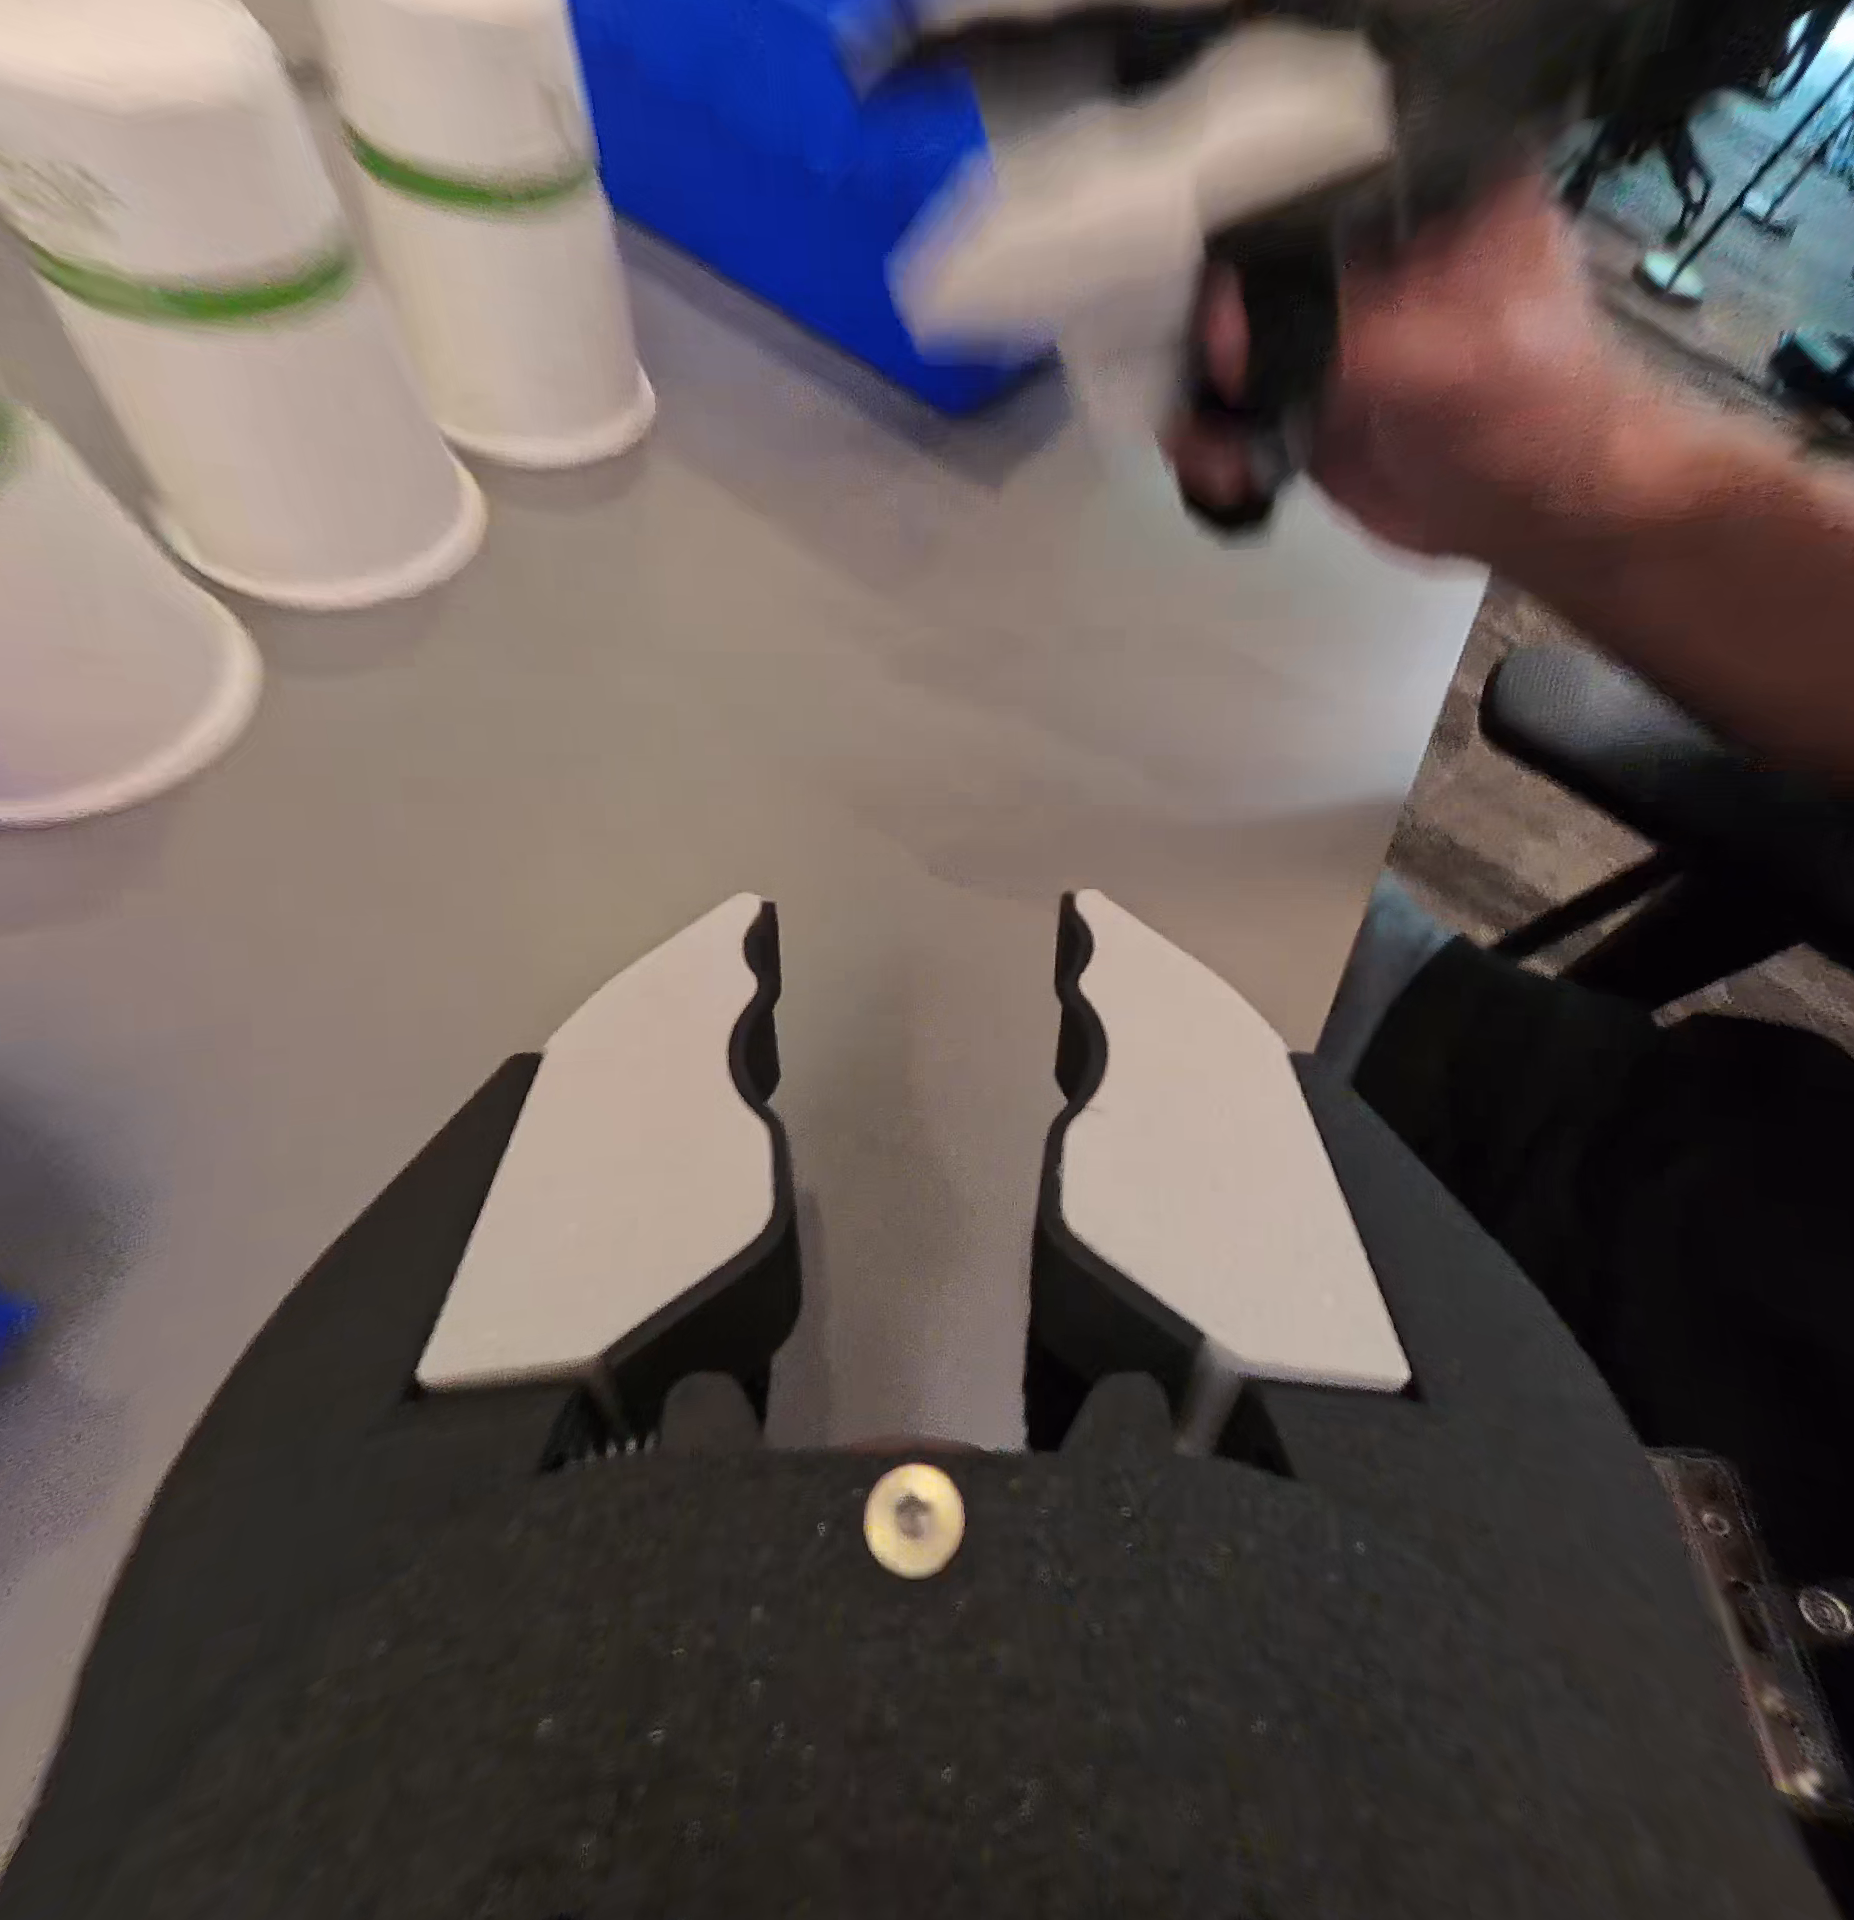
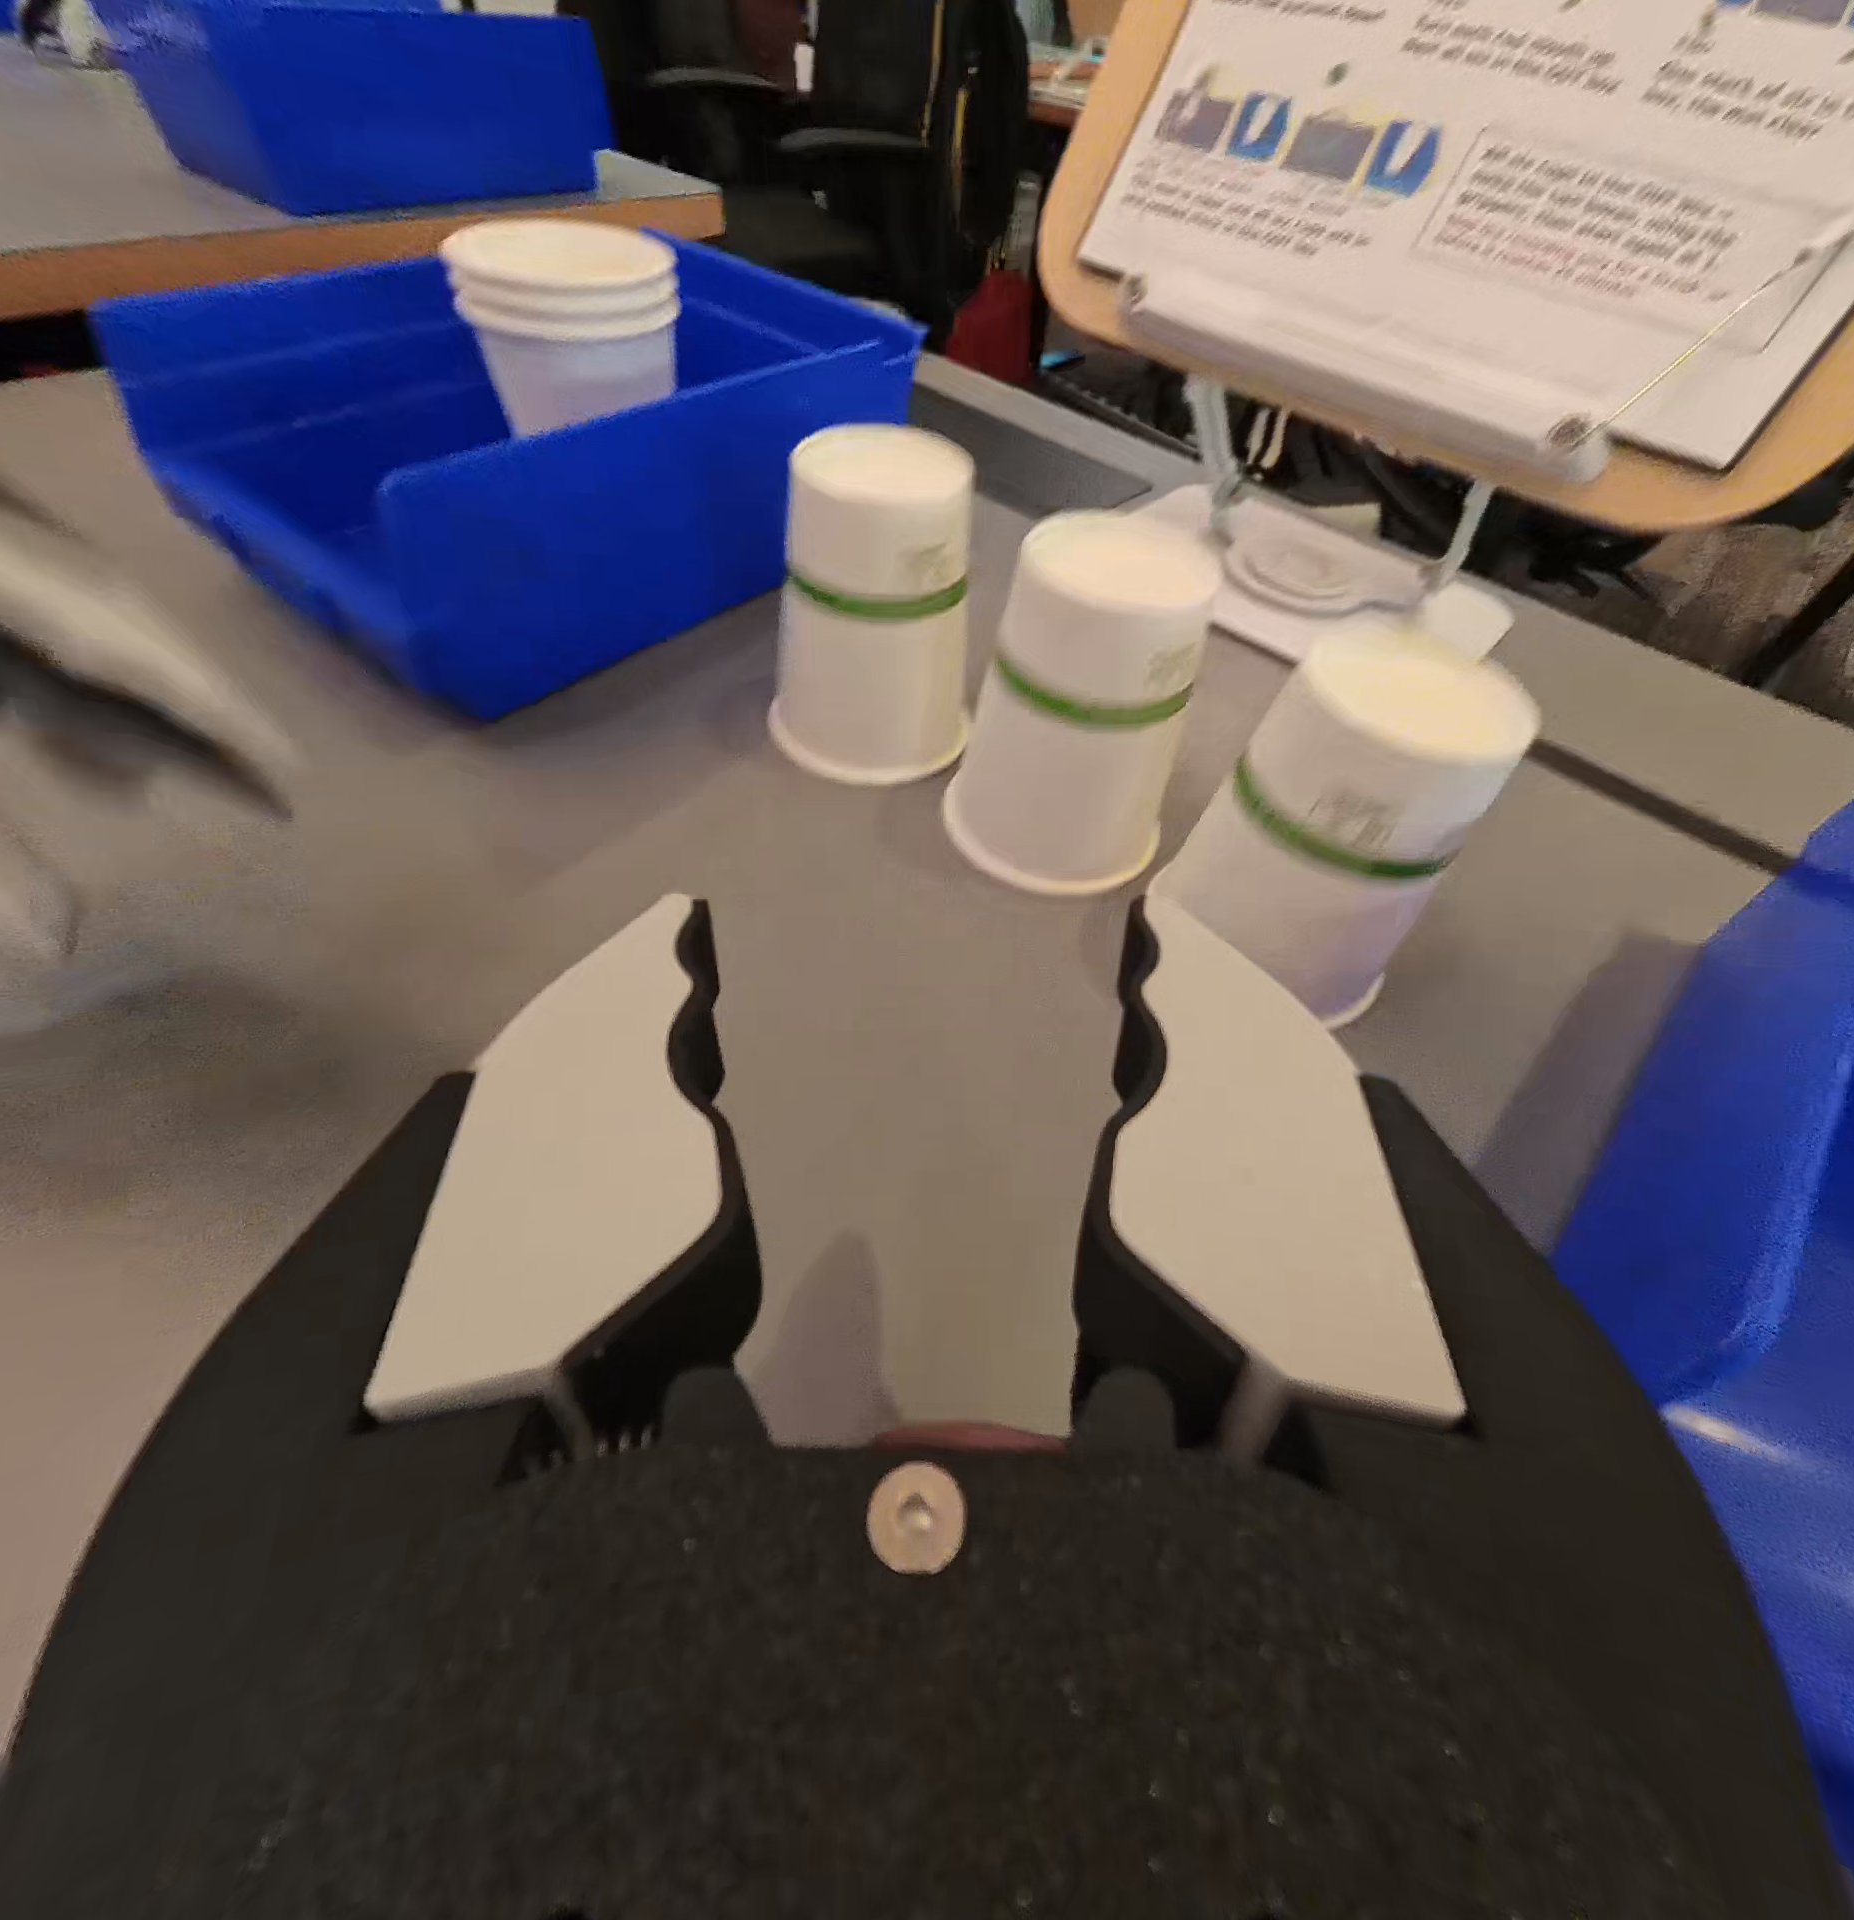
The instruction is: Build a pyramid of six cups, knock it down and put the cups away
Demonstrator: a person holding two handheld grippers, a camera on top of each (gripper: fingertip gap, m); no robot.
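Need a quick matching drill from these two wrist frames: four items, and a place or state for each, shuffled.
Items
1. stack of cups
2. three banded cups
3. right gripper
4. instruction sheet

Places or states
A. upside down in a row on the grey table
B. clipped to a tilted wooden stand
C. nested, mouths up, in the blue bin
D. open and empty, over the table

Pairs: 1-C, 2-A, 3-D, 4-B
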